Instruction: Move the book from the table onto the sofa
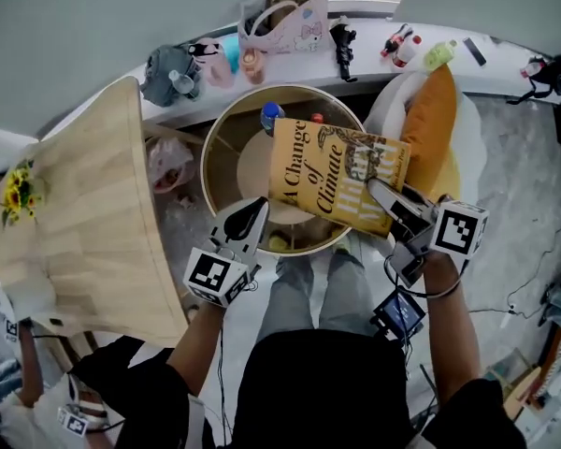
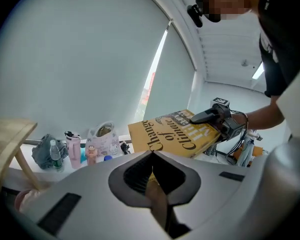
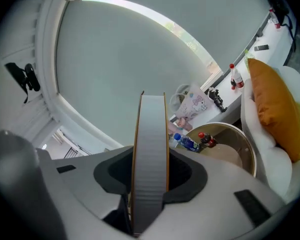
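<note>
Right gripper is clamping the book by its near edge, the page block standing between the jaws. The book is jutting forward and leftward from that gripper, cover up, apparently hanging clear above the round table. Left gripper is hovering off to the left, jaws pressed together on nothing. The sofa, with an orange cushion, is sitting just ahead and to the right. Judging: the lift looks done. Carrying across, setting down and releasing are remaining.
</note>
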